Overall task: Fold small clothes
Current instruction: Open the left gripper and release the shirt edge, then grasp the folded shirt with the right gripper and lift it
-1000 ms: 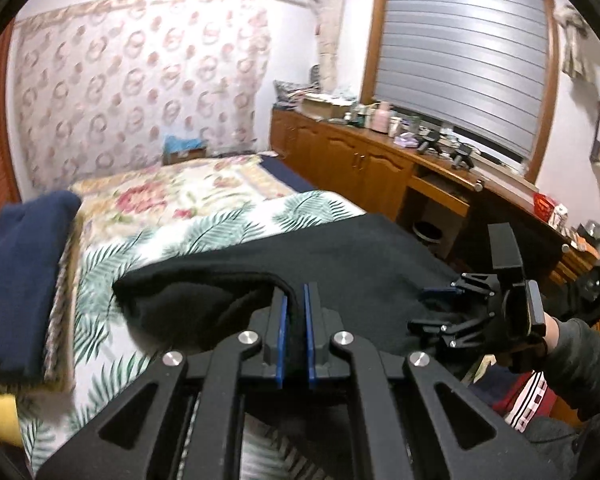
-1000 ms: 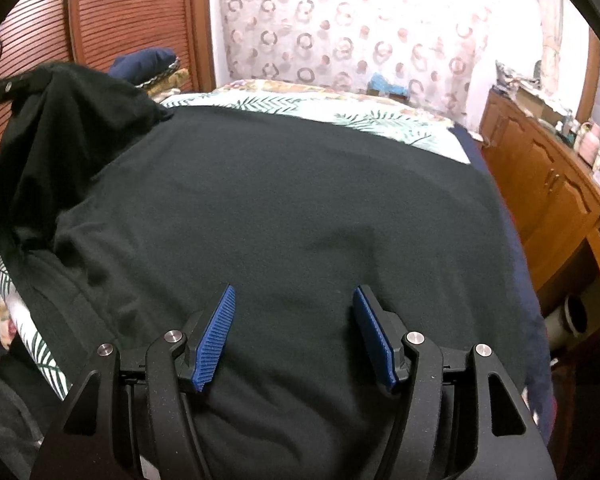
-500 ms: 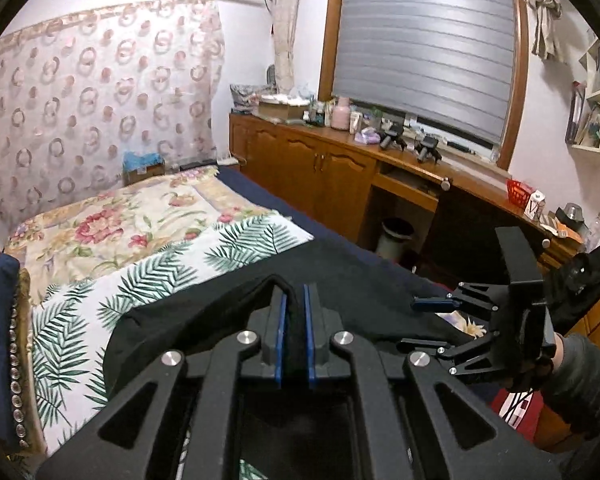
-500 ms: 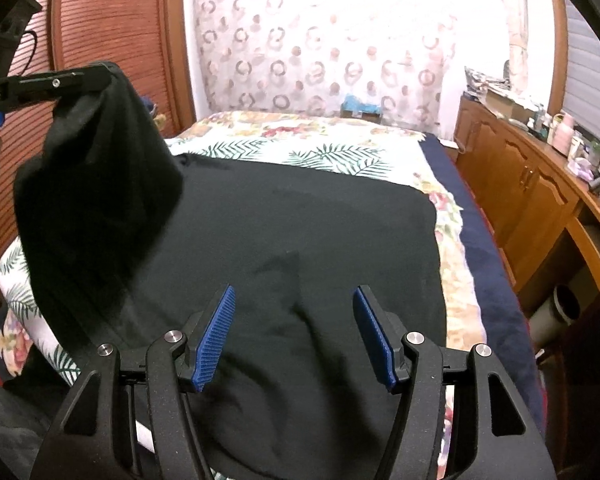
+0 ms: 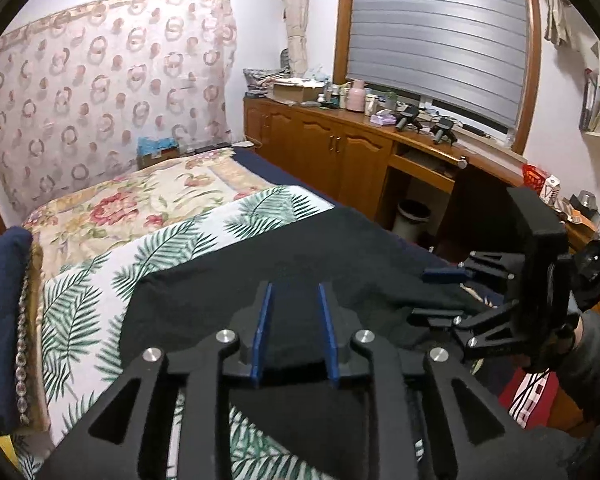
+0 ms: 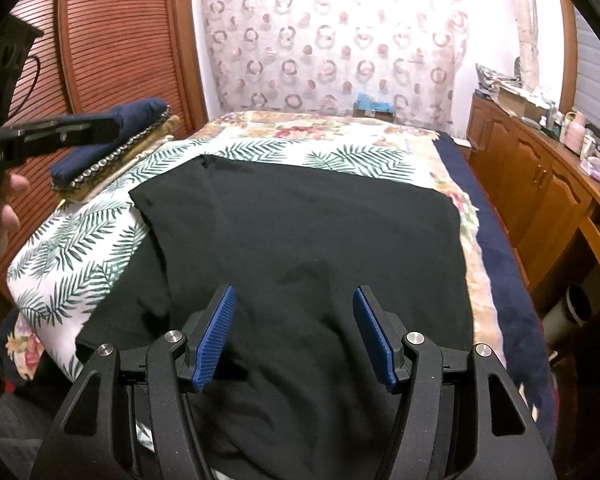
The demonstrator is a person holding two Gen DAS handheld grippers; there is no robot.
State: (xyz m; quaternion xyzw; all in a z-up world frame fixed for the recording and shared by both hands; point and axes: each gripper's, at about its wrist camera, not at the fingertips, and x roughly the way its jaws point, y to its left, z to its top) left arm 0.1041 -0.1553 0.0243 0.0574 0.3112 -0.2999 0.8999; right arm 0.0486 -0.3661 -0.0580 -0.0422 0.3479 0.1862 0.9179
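- Nearest my left camera, at six o'clock, my left gripper (image 5: 294, 334) has its jaws opening; the blue pads (image 5: 262, 336) stand apart with black cloth showing between them, and I see no pad pressing on it.
- Nearest my right camera, my right gripper (image 6: 296, 334) stands open wide above the cloth, its blue pads (image 6: 214, 338) clear of the fabric and holding nothing.
- Just past both sets of fingers lies the black garment (image 6: 300, 240), spread nearly flat on the bed (image 6: 76, 248), one edge running toward ten o'clock in the right view, its near end hanging over the bed's near edge.
- At three o'clock in the left view I see the right gripper from the side, borne by a hand in a dark sleeve (image 5: 588, 356).
- At nine o'clock in the right view a hand (image 6: 4, 216) bears the left gripper, seen side-on.
- Beyond the garment the leaf-print sheet (image 5: 100, 276) shows, then a floral cover (image 5: 132, 204) toward twelve o'clock.
- At ten o'clock in the right view a folded navy blanket (image 6: 112, 136) rests at the bed's edge, beside the slatted wooden doors (image 6: 112, 40).
- Farthest out, a circle-patterned curtain (image 6: 332, 48) hangs at twelve o'clock, and wooden cabinets (image 5: 340, 152) with a cluttered top run toward two o'clock under a grey blind (image 5: 436, 36).
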